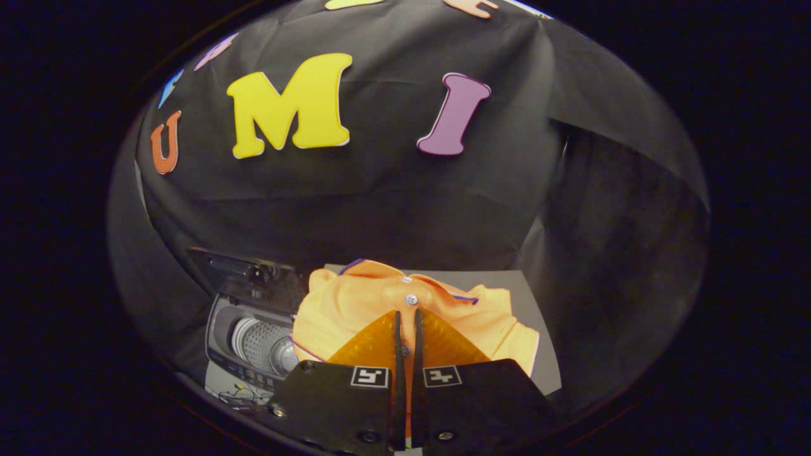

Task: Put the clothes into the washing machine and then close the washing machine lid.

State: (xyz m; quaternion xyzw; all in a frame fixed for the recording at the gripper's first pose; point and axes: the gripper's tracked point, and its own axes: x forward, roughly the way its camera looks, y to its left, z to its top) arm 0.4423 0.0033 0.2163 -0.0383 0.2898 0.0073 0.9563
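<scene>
Gripper view: tongs [408, 316] clamped on soft, crumpled orange shirt [355, 304]; ribbed washing machine [253, 342] drum open alongside.

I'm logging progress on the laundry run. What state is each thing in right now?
Shirt: bunched up, pinched between the fingers, not yet in the washer.
Washer: lid raised, drum open and looks empty.
Gripper: fingers nearly together, closed on a fold of the shirt.
</scene>
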